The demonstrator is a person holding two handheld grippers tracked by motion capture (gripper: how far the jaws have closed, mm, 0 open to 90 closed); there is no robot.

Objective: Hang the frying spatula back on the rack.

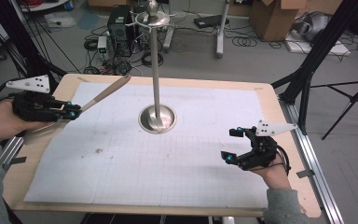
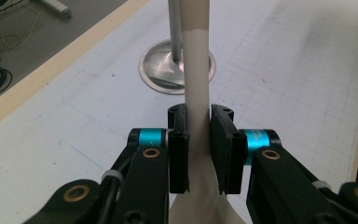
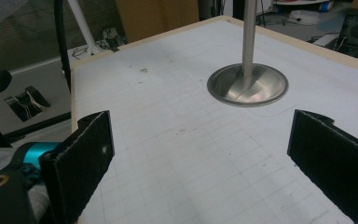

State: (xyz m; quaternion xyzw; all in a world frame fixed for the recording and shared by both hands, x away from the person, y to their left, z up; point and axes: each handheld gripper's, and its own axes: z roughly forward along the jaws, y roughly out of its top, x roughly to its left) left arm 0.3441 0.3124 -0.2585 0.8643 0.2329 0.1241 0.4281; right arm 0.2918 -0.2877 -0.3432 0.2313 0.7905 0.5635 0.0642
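Observation:
A long beige utensil (image 1: 106, 93) slants up and away over the table's left side. My left gripper (image 1: 74, 112) is shut on it. In the left gripper view both pads clamp its pale shaft (image 2: 196, 84), which widens below the jaws of my left gripper (image 2: 199, 135). A tall metal stand (image 1: 156, 70) rises from a round base (image 1: 157, 119) at mid-table, with hooks at its top. The same base (image 2: 168, 77) lies beyond the held shaft. At the right, my right gripper (image 1: 231, 144) stands open with nothing between its pads. From my right gripper (image 3: 200, 154), the base (image 3: 247, 86) lies ahead.
A white grid sheet (image 1: 191, 158) covers the wooden table (image 1: 279, 116). Beyond the far edge the floor holds cables, a computer tower (image 1: 119, 23) and cardboard boxes (image 1: 272, 16). Black tripod legs (image 1: 307, 70) stand at the right, and a metal rail (image 1: 314, 163) runs along that edge.

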